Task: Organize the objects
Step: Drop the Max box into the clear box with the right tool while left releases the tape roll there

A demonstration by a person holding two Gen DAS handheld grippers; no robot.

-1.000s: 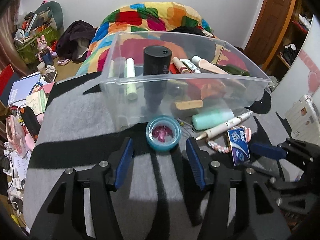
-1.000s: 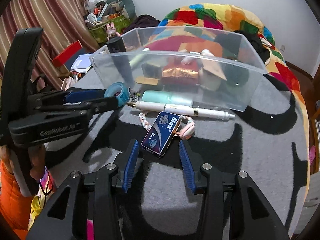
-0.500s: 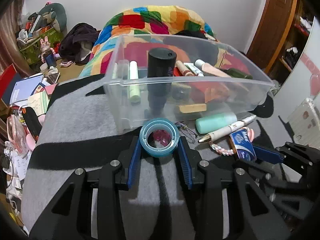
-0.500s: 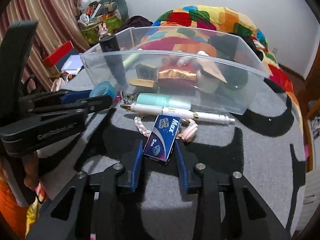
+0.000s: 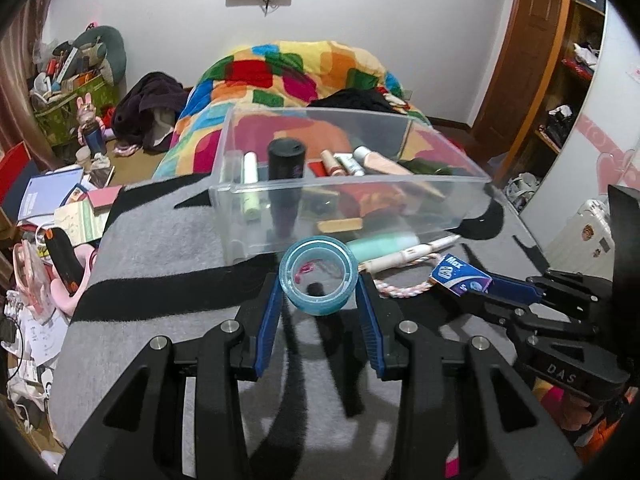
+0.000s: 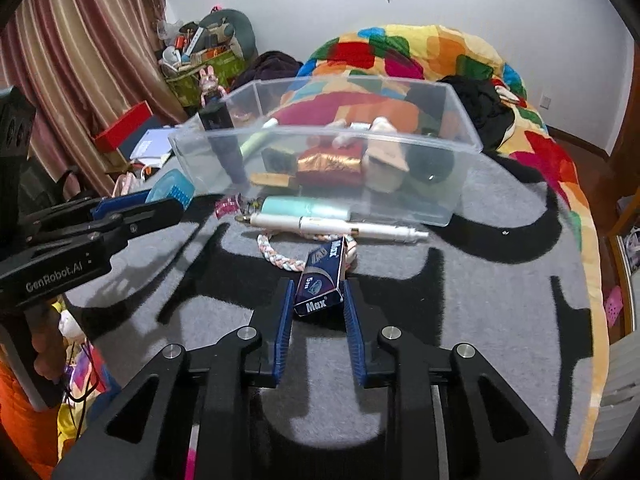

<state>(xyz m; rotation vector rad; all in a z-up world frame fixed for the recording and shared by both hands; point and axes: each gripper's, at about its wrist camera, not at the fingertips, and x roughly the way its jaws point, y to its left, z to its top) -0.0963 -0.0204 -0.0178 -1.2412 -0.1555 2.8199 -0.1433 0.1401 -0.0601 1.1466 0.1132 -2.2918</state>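
Note:
My left gripper (image 5: 319, 295) is shut on a blue tape roll (image 5: 318, 281) and holds it raised above the grey blanket, in front of the clear plastic bin (image 5: 400, 216). My right gripper (image 6: 316, 300) is shut on a dark blue "Max" box (image 6: 322, 280), lifted and tilted off the blanket. The box also shows in the left wrist view (image 5: 460, 276), and the tape roll in the right wrist view (image 6: 171, 191). The bin (image 6: 460, 184) holds a black bottle (image 5: 285, 168), tubes and other cosmetics.
On the blanket before the bin lie a mint tube (image 6: 306, 208), a white pen (image 6: 340, 227), a braided bracelet (image 6: 280, 258) and a pink clip (image 6: 225, 208). A colourful quilt (image 5: 288, 76) lies behind. Clutter fills the floor at left (image 5: 52, 216).
Both grippers have closed on their objects and lifted them: the left with the tape roll, the right with the Max box, which now stands tilted between the fingers.

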